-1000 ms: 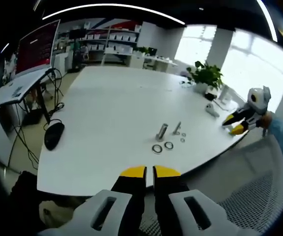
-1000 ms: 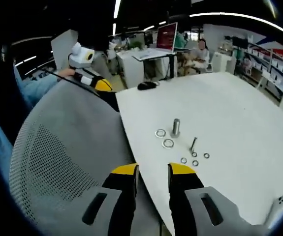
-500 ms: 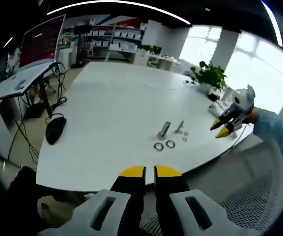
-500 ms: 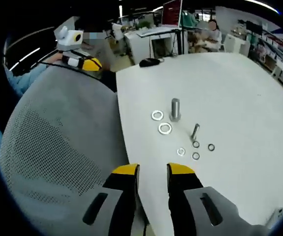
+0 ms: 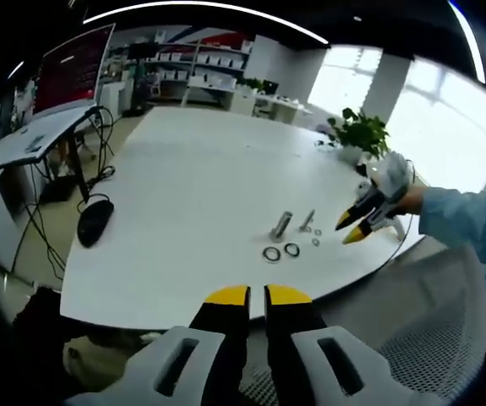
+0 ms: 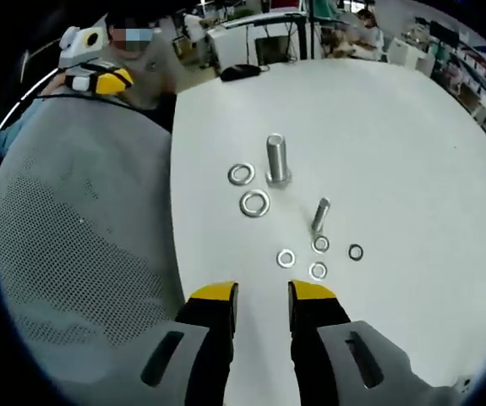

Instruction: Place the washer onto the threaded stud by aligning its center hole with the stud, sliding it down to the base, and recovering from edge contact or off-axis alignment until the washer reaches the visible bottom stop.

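On the white table point(image 6: 412, 152) a large threaded stud point(image 6: 276, 159) stands upright, and a smaller stud point(image 6: 319, 215) stands near it. Two large washers point(image 6: 242, 174) point(image 6: 254, 203) lie flat beside the big stud. Several small washers point(image 6: 286, 258) lie around the small stud. My right gripper point(image 6: 263, 292) hovers open and empty over the table edge, short of the small washers. From the left gripper view the studs point(image 5: 281, 225) and large washers point(image 5: 271, 254) sit mid-table, with the right gripper point(image 5: 352, 227) just right of them. My left gripper point(image 5: 256, 294) hangs shut off the table's near edge.
A grey mesh chair back point(image 6: 73, 254) stands against the table's edge beside the right gripper. A black mouse point(image 5: 95, 222) lies at the table's left corner. A potted plant point(image 5: 359, 131) stands at the far right. A desk with a monitor point(image 5: 69, 72) is beyond the table.
My right gripper has moved forward over the table edge, closer to the studs and washers. The left gripper has stayed nearly in place, still shut.
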Available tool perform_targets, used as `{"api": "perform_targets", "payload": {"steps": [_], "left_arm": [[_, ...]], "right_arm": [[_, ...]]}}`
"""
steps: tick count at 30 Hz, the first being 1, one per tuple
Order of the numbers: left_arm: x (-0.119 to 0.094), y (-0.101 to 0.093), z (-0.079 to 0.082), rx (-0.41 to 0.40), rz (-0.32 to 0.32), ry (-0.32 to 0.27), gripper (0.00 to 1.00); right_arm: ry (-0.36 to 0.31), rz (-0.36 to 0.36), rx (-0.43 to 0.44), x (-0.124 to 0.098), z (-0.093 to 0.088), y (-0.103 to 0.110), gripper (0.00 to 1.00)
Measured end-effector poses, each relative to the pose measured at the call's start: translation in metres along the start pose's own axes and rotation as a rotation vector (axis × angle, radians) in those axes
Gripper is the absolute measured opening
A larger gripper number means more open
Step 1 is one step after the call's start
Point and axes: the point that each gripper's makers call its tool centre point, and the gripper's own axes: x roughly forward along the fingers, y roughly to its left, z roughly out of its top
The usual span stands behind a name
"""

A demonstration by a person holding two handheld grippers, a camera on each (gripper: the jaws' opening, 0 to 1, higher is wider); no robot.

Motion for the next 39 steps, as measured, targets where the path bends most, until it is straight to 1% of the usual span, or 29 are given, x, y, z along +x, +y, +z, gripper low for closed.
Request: {"api": "perform_targets", "payload": {"steps": [3, 7, 14, 16, 19, 22, 29, 30, 32, 39], "left_arm": [[0.0, -0.001, 0.001, 0.003, -0.009, -0.004, 0.04], [0.001, -0.001, -0.001, 0.003, -0.007, 0.004, 0.04], [0.001, 0.0, 0.0, -0.003, -0.002, 0.003, 0.04], [0.001, -0.001, -0.001, 0.0, -0.004, 0.006, 0.04], [0.001, 0.0, -0.001, -0.001, -0.002, 0.01, 0.04], [0.001, -0.001, -0.002, -0.001, -0.003, 0.011, 0.04], [0.001, 0.0, -0.002, 0.001, -0.003, 0.016, 0.04], [0.001, 0.0, -0.002, 0.001, -0.004, 0.017, 0.04], [0.002, 0.0, -0.002, 0.001, -0.004, 0.017, 0.04], [0.002, 0.0, -0.001, -0.002, -0.004, 0.014, 0.04]], "right_arm": [[0.023, -0.001, -0.019, 0.006, -0.001, -0.004, 0.26], [0.074, 0.005, -0.072, 0.014, -0.003, -0.008, 0.26], [0.108, 0.0, -0.129, 0.029, 0.002, -0.015, 0.25], [0.125, 0.003, -0.144, 0.033, 0.002, -0.015, 0.25], [0.165, -0.009, -0.193, 0.038, 0.0, -0.021, 0.25], [0.185, -0.006, -0.207, 0.042, -0.001, -0.021, 0.25], [0.198, -0.009, -0.239, 0.045, 0.002, -0.023, 0.24], [0.207, -0.017, -0.263, 0.045, 0.002, -0.024, 0.23], [0.218, -0.022, -0.28, 0.046, 0.002, -0.024, 0.22], [0.277, -0.041, -0.291, 0.047, 0.003, -0.024, 0.22]]}}
